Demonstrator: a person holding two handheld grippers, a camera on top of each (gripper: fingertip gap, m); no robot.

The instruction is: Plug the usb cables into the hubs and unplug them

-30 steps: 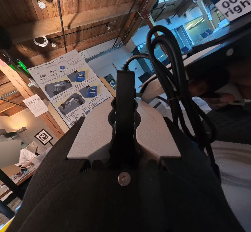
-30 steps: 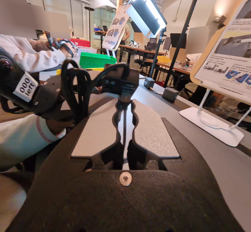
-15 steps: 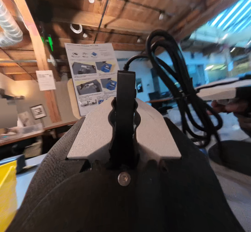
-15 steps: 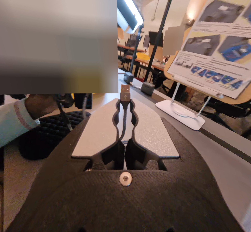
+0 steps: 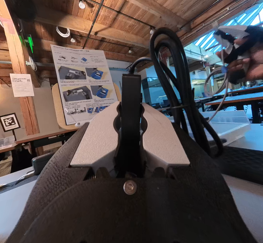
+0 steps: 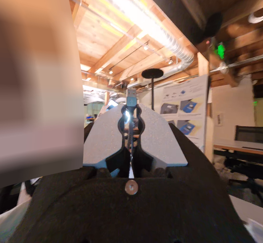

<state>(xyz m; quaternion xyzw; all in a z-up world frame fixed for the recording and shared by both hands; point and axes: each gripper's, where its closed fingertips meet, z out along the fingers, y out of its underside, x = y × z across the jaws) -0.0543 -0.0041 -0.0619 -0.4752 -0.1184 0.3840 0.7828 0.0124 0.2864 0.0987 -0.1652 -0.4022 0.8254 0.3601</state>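
Observation:
My left gripper (image 5: 130, 106) is shut on a black USB hub (image 5: 131, 108), held upright between the grey fingers (image 5: 99, 137). The hub's black bundled cord (image 5: 177, 93) loops up and hangs down on the right. My right gripper (image 6: 131, 105) is shut on a grey USB cable; its metal plug (image 6: 131, 95) sticks out past the fingertips and points up toward the ceiling, and its braided cord (image 6: 130, 133) runs back between the fingers. The right gripper also shows in the left wrist view (image 5: 233, 42), raised at the upper right in a hand, with grey cable (image 5: 217, 82) hanging below it. Plug and hub are apart.
An instruction poster on a wooden board (image 5: 84, 85) stands behind the hub, and shows again in the right wrist view (image 6: 185, 108). A clear plastic bin (image 5: 227, 123) and a black mat (image 5: 242, 163) lie at the right on the grey table (image 5: 12, 202). A square marker sign (image 5: 9, 122) stands at the far left. The gap from one gripper's tips to the other's is roughly 35 centimeters.
The plug was in the hub a second ago and has come out. My right gripper has lifted the plug up and away, tilting toward the ceiling. My left gripper swung left with the hub.

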